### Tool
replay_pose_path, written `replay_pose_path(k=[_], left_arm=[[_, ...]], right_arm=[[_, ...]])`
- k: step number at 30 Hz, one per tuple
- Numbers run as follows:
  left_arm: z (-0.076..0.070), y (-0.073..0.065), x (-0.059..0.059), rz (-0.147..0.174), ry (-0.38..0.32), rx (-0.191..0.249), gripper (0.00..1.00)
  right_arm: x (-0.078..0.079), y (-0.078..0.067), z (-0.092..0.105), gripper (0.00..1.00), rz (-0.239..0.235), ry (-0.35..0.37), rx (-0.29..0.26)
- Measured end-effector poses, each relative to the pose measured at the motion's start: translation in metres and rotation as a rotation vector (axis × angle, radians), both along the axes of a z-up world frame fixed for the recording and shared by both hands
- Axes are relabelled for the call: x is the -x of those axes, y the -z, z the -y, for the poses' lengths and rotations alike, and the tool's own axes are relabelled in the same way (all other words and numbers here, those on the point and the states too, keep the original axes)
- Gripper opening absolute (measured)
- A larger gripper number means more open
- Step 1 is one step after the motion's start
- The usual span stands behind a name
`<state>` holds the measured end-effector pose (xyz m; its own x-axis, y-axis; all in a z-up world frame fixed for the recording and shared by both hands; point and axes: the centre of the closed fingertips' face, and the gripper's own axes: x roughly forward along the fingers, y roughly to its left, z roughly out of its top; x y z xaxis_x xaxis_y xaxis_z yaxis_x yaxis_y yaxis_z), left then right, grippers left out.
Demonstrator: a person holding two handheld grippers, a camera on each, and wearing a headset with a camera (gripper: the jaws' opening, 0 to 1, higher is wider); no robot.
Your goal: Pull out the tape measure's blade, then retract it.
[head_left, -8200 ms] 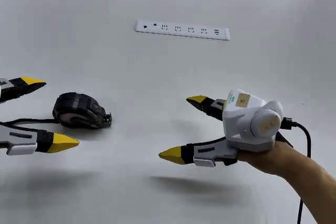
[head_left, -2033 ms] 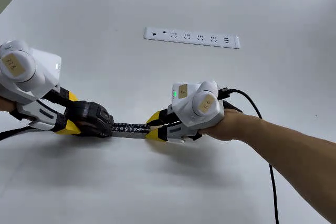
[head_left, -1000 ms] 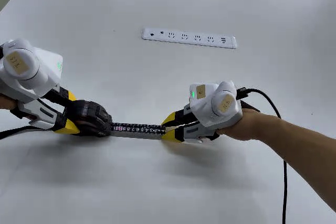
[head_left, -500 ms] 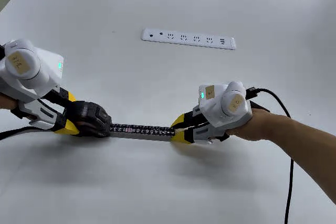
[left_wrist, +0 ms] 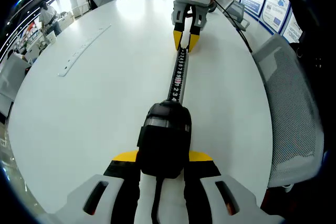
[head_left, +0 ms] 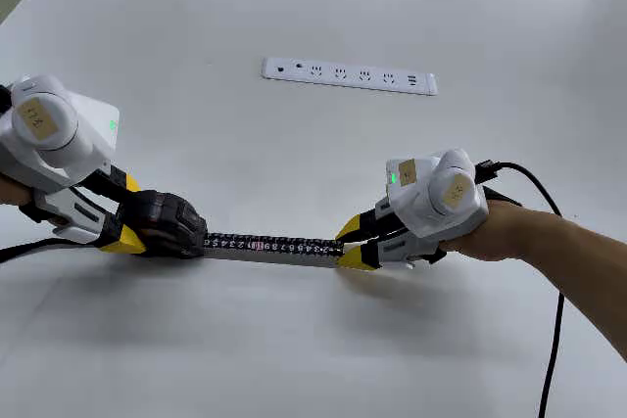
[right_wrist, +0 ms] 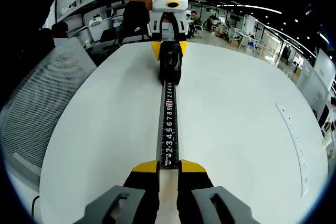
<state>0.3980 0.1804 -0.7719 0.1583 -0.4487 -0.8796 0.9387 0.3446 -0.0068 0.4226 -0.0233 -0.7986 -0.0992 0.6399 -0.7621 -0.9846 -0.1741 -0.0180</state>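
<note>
1. White table [head_left: 294, 7] lies bare on both sides of the grippers. In the left gripper view its curved edge passes to the right of the jaws, with a mesh chair [left_wrist: 291, 103] just beyond it.
2. Resting on the table, the case [head_left: 162, 222] sits between the jaws of the left gripper [head_left: 125, 214], which are clamped on its sides. Its mouth points straight ahead of them.
3. From that mouth the blade [head_left: 274, 244] runs straight forward, low along the table, to the right gripper [head_left: 350, 246].
4. Facing the case, the right jaws are closed on the blade's end, which is pinched between their yellow tips.
5. Well apart from both pairs of jaws, the power strip [head_left: 348, 75] lies beyond the blade with open table between.
6. Behind the right gripper a black cable [head_left: 549, 203] trails toward the near edge.
</note>
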Motion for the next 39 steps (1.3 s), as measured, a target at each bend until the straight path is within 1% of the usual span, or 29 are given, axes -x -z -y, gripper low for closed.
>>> replay_pose_path(k=[4, 7, 17, 26, 28, 32, 39], left_arm=[[0.0, 0.0, 0.0, -0.001, 0.0, 0.0, 0.26], [0.0, 0.0, 0.0, -0.003, 0.003, -0.002, 0.26], [0.0, 0.0, -0.001, -0.008, 0.003, -0.005, 0.26], [0.001, 0.0, -0.001, -0.013, 0.008, -0.011, 0.26], [0.001, 0.0, -0.001, -0.014, 0.006, -0.011, 0.26], [0.001, 0.0, 0.0, -0.015, 0.006, -0.011, 0.26], [0.001, 0.0, 0.0, -0.017, 0.004, -0.014, 0.26]], right_arm=[[0.0, 0.0, 0.007, 0.08, 0.006, -0.009, 0.016], [0.0, 0.0, 0.011, 0.08, -0.005, -0.001, 0.015], [-0.002, 0.001, 0.024, 0.08, -0.005, 0.005, 0.043], [-0.003, 0.003, 0.04, 0.08, -0.012, 0.014, 0.094], [-0.004, 0.003, 0.044, 0.08, -0.006, 0.012, 0.104], [-0.006, 0.003, 0.048, 0.07, 0.003, 0.012, 0.121], [-0.008, 0.003, 0.058, 0.07, 0.003, 0.019, 0.139]])
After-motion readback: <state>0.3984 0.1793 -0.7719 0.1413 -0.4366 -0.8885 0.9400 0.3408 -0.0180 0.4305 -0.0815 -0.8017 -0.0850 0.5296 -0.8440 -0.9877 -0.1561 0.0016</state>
